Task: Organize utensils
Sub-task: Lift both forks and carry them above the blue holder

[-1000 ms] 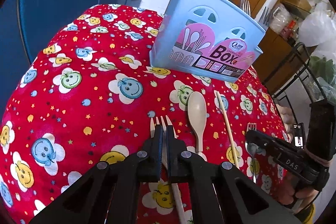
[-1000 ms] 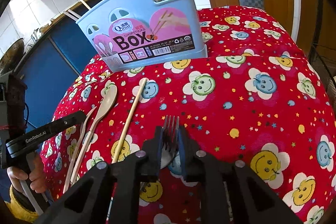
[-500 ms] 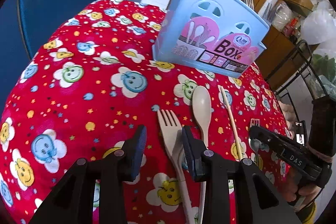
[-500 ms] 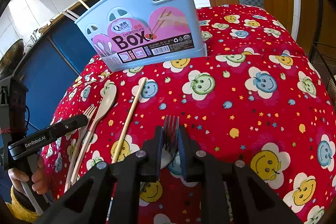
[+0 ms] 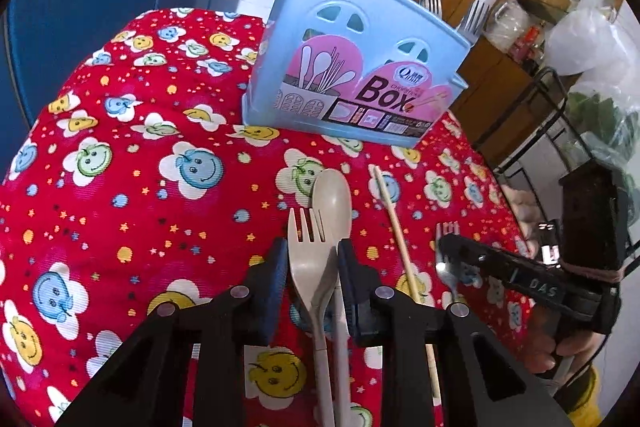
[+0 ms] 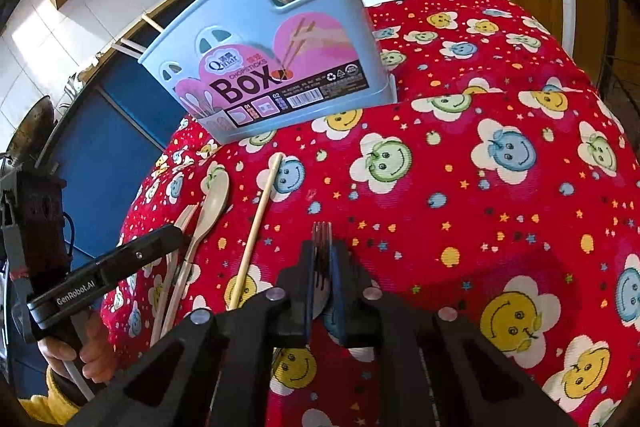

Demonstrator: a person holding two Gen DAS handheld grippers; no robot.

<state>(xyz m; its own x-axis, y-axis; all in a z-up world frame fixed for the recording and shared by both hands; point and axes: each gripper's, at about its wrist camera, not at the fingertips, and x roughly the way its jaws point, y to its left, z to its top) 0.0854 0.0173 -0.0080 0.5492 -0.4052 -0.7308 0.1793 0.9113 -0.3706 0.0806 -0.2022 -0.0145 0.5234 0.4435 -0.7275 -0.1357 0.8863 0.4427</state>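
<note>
Nearest, the left gripper (image 5: 312,267) is closing around a beige fork (image 5: 308,259) (spoon (image 5: 332,199) alongside, both flat on the cloth (image 5: 140,187)), pads not yet pressing. The right gripper (image 6: 320,267) pinches a metal fork (image 6: 321,239). A chopstick (image 6: 256,223) lies between them. Beyond stands the box (image 6: 272,75), holding cutlery.

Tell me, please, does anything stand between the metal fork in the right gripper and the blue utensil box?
Nothing visible does: from the metal fork in the right gripper to the blue utensil box lies only bare tablecloth; the chopstick lies beside it.
</note>
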